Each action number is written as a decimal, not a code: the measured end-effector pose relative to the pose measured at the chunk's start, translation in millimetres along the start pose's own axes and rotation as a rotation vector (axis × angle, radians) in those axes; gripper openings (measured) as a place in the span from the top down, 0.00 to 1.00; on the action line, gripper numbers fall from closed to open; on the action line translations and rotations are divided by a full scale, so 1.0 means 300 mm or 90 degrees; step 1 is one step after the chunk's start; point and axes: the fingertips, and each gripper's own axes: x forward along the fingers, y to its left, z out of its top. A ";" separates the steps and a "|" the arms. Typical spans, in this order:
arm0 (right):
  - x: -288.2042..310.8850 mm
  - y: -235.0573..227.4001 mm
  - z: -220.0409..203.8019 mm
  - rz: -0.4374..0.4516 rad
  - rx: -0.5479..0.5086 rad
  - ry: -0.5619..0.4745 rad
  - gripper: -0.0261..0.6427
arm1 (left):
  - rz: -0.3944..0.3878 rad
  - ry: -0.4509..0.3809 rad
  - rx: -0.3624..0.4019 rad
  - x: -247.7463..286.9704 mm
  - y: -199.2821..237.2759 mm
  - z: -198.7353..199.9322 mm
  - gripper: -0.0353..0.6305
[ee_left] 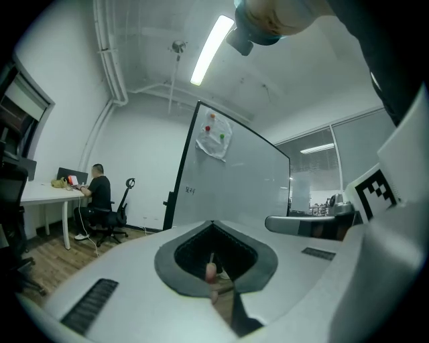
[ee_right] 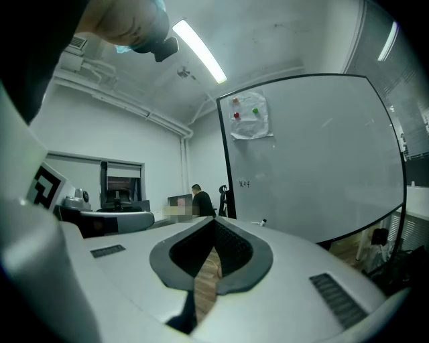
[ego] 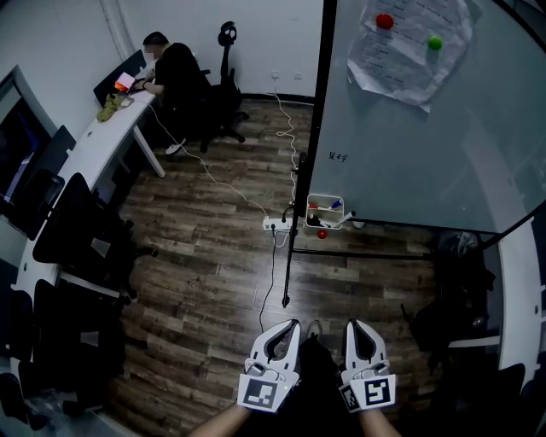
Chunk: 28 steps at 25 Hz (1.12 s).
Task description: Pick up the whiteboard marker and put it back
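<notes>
**Foreground.** Your left gripper (ego: 294, 324) and right gripper (ego: 350, 324) sit side by side at the lower edge of the head view, pointing ahead over the wooden floor (ego: 213, 282). In each gripper view the jaws meet tip to tip and hold nothing. Only floor shows through the opening behind the tips.

**Middle ground.** A white cable (ego: 273, 265) runs from near the left gripper to a power strip (ego: 275, 224). The black foot bar (ego: 358, 254) of the whiteboard stand lies crosswise between you and the board. A small red ball (ego: 322, 233) sits just beyond it.

**Target.** A small white tray (ego: 309, 218) hangs at the lower left corner of the whiteboard (ego: 409, 136). The slim white stick jutting from its right side is probably the whiteboard marker (ego: 344, 219), though it is too small to be sure. It lies well ahead of both grippers. Its long axis runs roughly along the board's lower edge, across your line of approach. The right gripper looks slightly nearer. Its jaws must open before any grasp, and the foot bar and cable are what you must step past.

**Background.** A crumpled paper (ego: 409, 47) is pinned by a red magnet (ego: 385, 20) and a green magnet (ego: 435, 42). A person (ego: 175, 72) sits at a white tabletop (ego: 94, 145), with dark chairs (ego: 77, 230) to the left.
</notes>
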 end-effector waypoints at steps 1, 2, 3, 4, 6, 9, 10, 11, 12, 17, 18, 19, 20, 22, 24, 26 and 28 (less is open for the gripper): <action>0.012 -0.003 -0.003 0.003 0.002 -0.001 0.94 | 0.003 -0.001 -0.001 0.009 0.004 -0.002 0.94; 0.026 -0.005 -0.004 0.008 0.005 -0.002 0.94 | 0.007 0.000 -0.003 0.018 0.009 -0.004 0.94; 0.040 -0.006 -0.003 0.013 0.006 -0.003 0.94 | 0.011 0.002 -0.005 0.029 0.014 -0.005 0.94; 0.053 -0.007 0.001 0.018 0.006 -0.004 0.94 | 0.014 0.003 -0.005 0.040 0.017 -0.004 0.94; 0.077 -0.014 0.008 0.028 -0.004 -0.006 0.94 | 0.016 0.001 -0.002 0.068 0.022 0.005 0.94; 0.119 -0.024 0.036 0.040 0.000 -0.022 0.94 | 0.018 -0.005 0.004 0.120 0.029 0.022 0.94; 0.133 -0.030 0.048 0.042 0.005 -0.029 0.94 | 0.018 -0.006 0.006 0.138 0.032 0.028 0.94; 0.145 -0.039 0.054 0.044 0.006 -0.031 0.94 | 0.018 -0.008 0.008 0.157 0.034 0.034 0.94; 0.157 -0.051 0.055 0.047 0.003 -0.028 0.94 | 0.019 -0.009 0.011 0.177 0.035 0.039 0.94; 0.226 -0.130 0.030 0.061 -0.004 0.002 0.94 | 0.022 -0.013 0.011 0.282 0.036 0.048 0.94; 0.239 -0.145 0.030 0.063 -0.005 0.002 0.94 | 0.022 -0.015 0.012 0.300 0.036 0.051 0.94; 0.254 -0.157 0.038 0.064 -0.003 -0.002 0.94 | 0.023 -0.016 0.012 0.319 0.036 0.054 0.94; 0.269 -0.167 0.053 0.067 0.002 -0.011 0.94 | 0.025 -0.018 0.013 0.338 0.037 0.058 0.94; 0.297 -0.185 0.080 0.073 0.011 -0.026 0.94 | 0.028 -0.020 0.023 0.379 0.039 0.074 0.94; 0.325 -0.208 0.093 0.076 0.016 -0.033 0.94 | 0.031 -0.019 0.030 0.418 0.036 0.082 0.94; 0.353 -0.237 0.102 0.075 0.021 -0.038 0.94 | 0.032 -0.013 0.029 0.451 0.027 0.076 0.94; 0.374 -0.266 0.099 0.076 0.020 -0.034 0.94 | 0.033 -0.007 0.027 0.479 0.019 0.069 0.94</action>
